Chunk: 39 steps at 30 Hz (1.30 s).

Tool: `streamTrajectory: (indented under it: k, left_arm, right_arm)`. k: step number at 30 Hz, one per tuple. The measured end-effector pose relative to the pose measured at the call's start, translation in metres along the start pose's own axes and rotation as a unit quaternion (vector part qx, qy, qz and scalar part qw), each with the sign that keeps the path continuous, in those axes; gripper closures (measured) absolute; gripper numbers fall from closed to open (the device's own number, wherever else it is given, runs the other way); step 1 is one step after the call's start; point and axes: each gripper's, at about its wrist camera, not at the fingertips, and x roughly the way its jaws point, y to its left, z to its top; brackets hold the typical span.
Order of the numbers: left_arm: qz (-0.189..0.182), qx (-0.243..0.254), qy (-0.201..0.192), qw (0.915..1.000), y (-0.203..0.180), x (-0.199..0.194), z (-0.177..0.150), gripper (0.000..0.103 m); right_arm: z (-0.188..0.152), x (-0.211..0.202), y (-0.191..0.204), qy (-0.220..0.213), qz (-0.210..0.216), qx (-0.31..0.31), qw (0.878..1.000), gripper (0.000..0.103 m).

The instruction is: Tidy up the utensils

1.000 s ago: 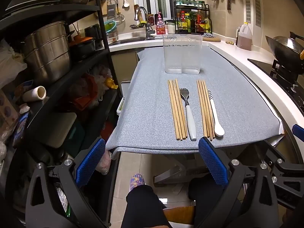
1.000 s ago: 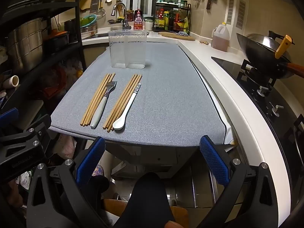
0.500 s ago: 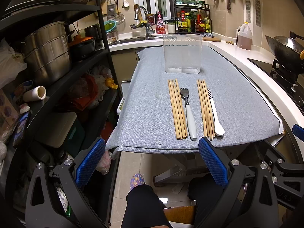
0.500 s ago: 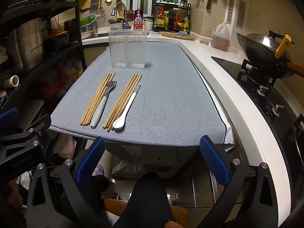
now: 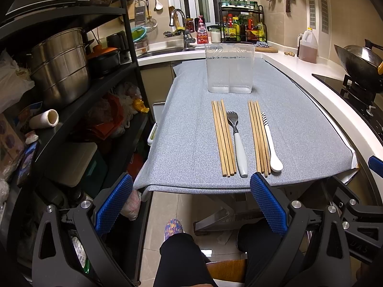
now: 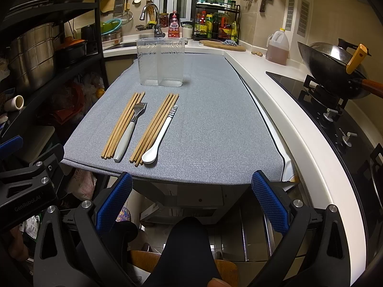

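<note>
On the grey cloth (image 5: 189,143) (image 6: 215,124) lie two bundles of wooden chopsticks (image 5: 222,136) (image 5: 259,136), a white-handled fork (image 5: 237,141) between them and a white spoon with a striped handle (image 5: 270,143) at the right. They also show in the right wrist view: chopsticks (image 6: 123,124) (image 6: 154,126), fork (image 6: 130,131), spoon (image 6: 160,134). A clear two-compartment holder (image 5: 229,68) (image 6: 160,61) stands upright and empty behind them. My left gripper (image 5: 191,205) and right gripper (image 6: 191,203) are open and empty, held below the table's near edge.
A black shelf rack with steel pots (image 5: 59,67) stands at the left. A white counter (image 6: 275,100) runs along the right with a stove and wok (image 6: 335,67) and an oil jug (image 6: 277,44). A sink and spice rack (image 6: 215,24) are at the back.
</note>
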Motion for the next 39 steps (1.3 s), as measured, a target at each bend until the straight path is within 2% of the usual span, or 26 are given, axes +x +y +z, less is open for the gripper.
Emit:
streamTrajectory:
  k: [39]
  left_arm:
    - [0.000, 0.000, -0.002, 1.0000, 0.000, -0.004, 0.009, 0.007]
  right_arm:
    - [0.002, -0.005, 0.002, -0.004, 0.001, -0.005, 1.000, 0.005]
